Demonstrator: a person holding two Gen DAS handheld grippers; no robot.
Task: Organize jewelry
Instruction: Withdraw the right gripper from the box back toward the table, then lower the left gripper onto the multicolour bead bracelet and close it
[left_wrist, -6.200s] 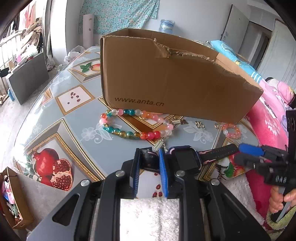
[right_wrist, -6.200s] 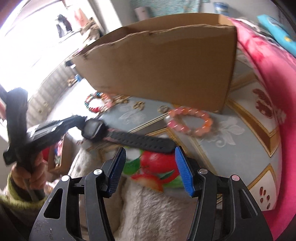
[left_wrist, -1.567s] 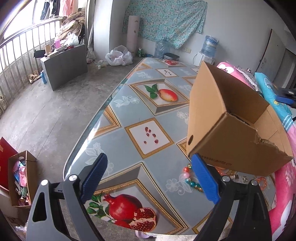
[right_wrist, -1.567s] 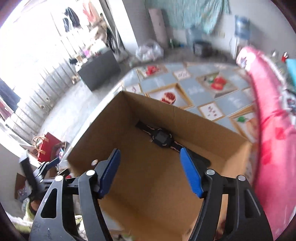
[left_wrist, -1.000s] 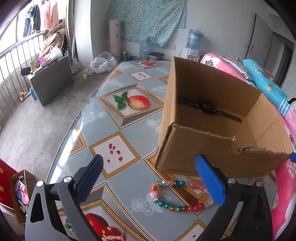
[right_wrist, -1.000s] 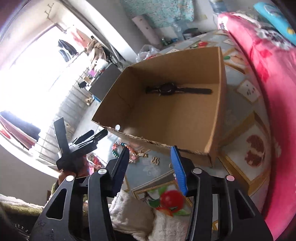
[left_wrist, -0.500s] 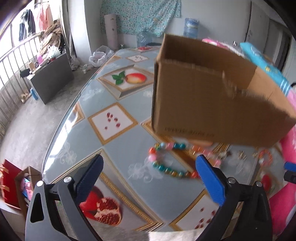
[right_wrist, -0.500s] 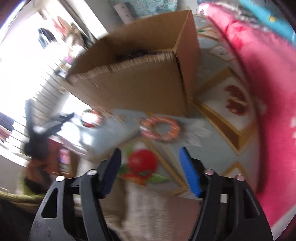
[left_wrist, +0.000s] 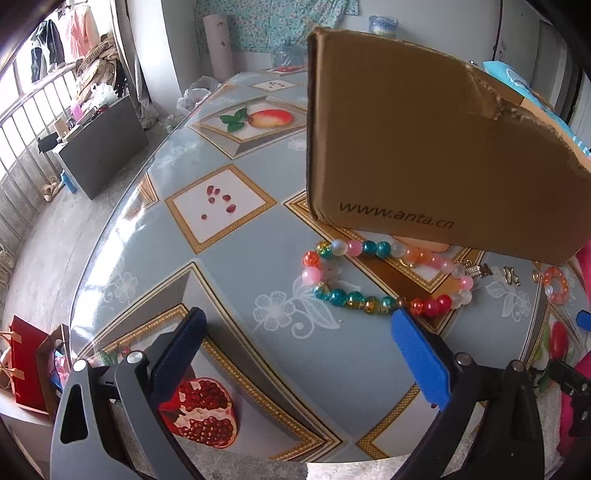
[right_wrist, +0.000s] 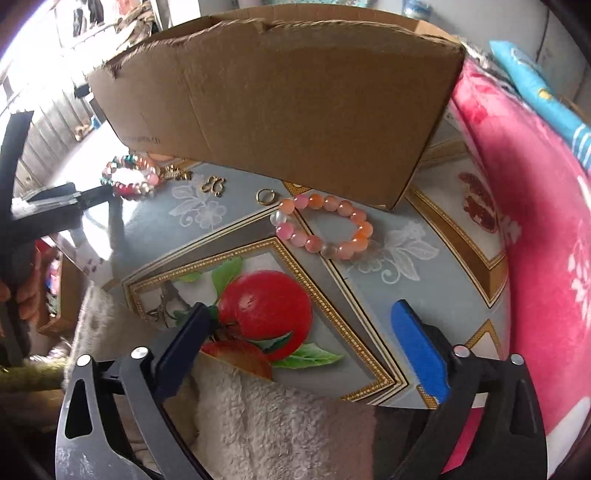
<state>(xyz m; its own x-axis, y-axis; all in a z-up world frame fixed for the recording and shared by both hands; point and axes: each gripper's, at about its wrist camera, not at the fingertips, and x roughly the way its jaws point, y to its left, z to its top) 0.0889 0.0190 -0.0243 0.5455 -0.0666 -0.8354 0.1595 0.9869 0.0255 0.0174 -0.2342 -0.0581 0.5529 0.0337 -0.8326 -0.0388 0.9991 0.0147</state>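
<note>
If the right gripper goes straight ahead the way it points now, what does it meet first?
Probably the table, at the printed apple. The right gripper, its jaws opening with nothing between them, points down at bare tabletop. The pink-orange bead bracelet lies farther ahead, before the cardboard box. Depth is uncertain.

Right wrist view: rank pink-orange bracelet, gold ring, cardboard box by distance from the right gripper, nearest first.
From the right gripper, jaws opening, nothing between them:
1. Pink-orange bracelet, on the table straight ahead.
2. Gold ring, just beyond the bracelet's left end.
3. Cardboard box, behind both.

Pink blanket (right_wrist: 546, 236) (floral); water jug (left_wrist: 384, 25); red bag (left_wrist: 23, 363)
</note>
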